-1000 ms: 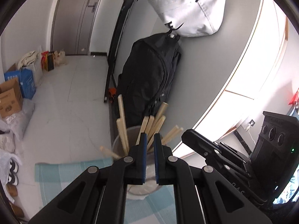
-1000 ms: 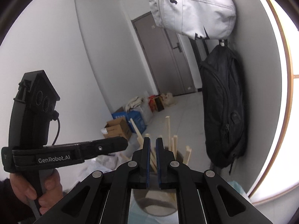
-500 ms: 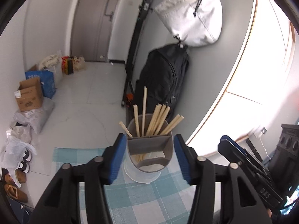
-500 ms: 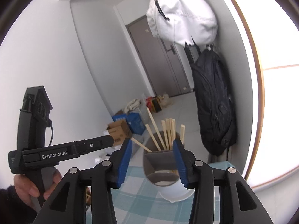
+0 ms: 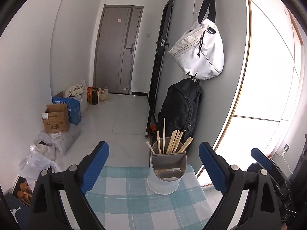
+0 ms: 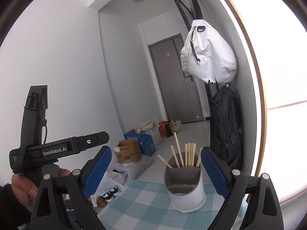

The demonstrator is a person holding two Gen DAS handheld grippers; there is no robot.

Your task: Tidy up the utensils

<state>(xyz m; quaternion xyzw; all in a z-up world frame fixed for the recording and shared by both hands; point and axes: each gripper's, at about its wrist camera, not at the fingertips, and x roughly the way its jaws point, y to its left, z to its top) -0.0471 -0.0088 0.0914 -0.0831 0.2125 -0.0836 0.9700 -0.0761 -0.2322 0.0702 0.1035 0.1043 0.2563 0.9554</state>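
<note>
Our right gripper (image 6: 156, 170) has its blue-padded jaws opening wide, with nothing pressed between the pads. Ahead of it we see a white utensil holder (image 6: 187, 193) with a grey divided insert standing upright on the surface (image 6: 142, 201), which wears a blue-and-white checked cloth. Wooden chopsticks (image 6: 189, 154) stand in its far compartment, leaning at different angles; the nearer compartments look empty. To our left the left gripper (image 6: 99, 139) juts in, held by a hand (image 6: 25, 188). On the wall hang a white bag (image 6: 209, 57) and, below it, a black backpack (image 6: 224, 126).
</note>
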